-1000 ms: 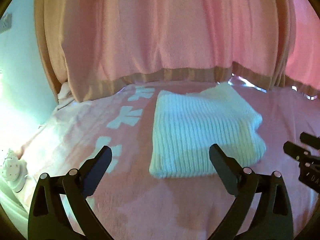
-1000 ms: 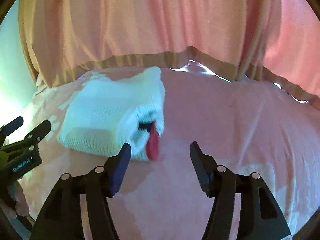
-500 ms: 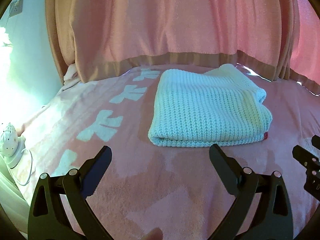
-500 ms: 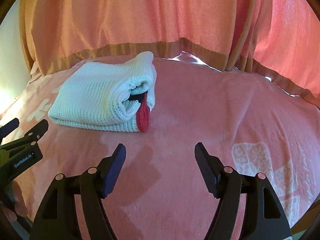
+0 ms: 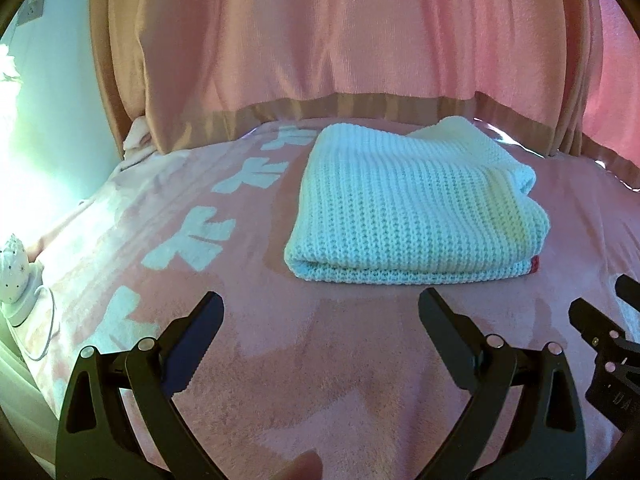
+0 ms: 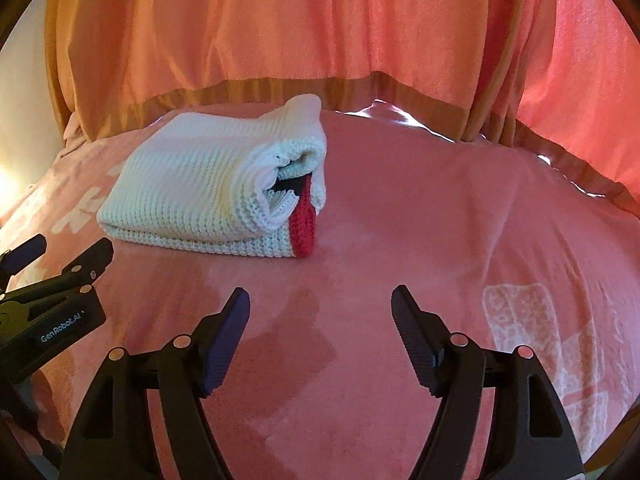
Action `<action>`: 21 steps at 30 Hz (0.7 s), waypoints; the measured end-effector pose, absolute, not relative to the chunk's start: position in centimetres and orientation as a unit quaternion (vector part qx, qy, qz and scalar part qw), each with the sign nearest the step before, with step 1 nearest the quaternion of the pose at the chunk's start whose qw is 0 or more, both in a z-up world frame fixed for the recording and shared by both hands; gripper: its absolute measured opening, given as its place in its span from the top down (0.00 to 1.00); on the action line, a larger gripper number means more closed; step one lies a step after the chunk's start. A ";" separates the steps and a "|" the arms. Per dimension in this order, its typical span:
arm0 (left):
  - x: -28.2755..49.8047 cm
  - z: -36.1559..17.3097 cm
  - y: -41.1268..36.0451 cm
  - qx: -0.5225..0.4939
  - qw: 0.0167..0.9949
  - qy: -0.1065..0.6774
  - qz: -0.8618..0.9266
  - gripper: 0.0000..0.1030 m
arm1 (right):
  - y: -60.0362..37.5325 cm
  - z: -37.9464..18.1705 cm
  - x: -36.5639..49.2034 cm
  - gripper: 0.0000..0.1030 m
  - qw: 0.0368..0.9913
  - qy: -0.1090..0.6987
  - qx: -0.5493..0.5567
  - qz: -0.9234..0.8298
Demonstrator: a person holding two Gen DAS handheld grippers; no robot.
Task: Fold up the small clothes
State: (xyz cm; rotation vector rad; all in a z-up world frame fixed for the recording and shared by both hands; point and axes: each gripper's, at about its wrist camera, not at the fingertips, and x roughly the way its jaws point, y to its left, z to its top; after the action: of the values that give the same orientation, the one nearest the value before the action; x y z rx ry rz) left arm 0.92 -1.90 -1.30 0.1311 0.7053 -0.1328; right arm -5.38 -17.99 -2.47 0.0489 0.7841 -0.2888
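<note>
Both claws have drawn back from the garment since a second ago, when the left claw's tips overlapped its near edge and the right claw's left tip sat against its red corner; now a strip of bare pink cover separates each from it. Folded into a thick rectangle, the white knitted sweater [image 5: 416,208] lies on the bed [image 5: 320,380], toward the far edge where the pink curtain [image 5: 320,40] hangs down to the cover. Its folded edge faces the near side, and a red knitted trim [image 6: 303,224] shows at its near right corner, beside the open layered end. Directly ahead of the left claw [image 5: 320,312] lies the sweater, apart from it, with the jaws spread wide and holding nothing. From the right claw [image 6: 320,304], also spread wide and empty, the sweater sits ahead and to the left, its red corner the nearest part. White bow-like patterns [image 5: 208,236] run along the cover on the left side of the sweater. At the bed's left edge stands a small white spotted object [image 5: 14,276] with a thin cord. Each claw appears at the side of the other's view, near one another over the near part of the bed.
</note>
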 end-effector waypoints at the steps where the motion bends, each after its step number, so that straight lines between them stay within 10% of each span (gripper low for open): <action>1: 1.0 -1.3 -1.9 0.061 0.934 0.347 -0.065 0.07 | -17.9 -2.5 -5.3 0.31 0.913 0.382 0.023 -0.139; 21: 0.8 -2.0 -1.8 0.055 0.930 0.357 -0.067 0.06 | -17.7 -3.0 -5.2 0.31 0.913 0.385 0.018 -0.134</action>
State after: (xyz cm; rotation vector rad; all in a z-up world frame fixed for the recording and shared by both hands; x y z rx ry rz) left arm 0.80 -1.77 -1.99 0.1131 0.7311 -0.1375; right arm -5.23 -17.67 -3.03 0.0370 0.7937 -0.2754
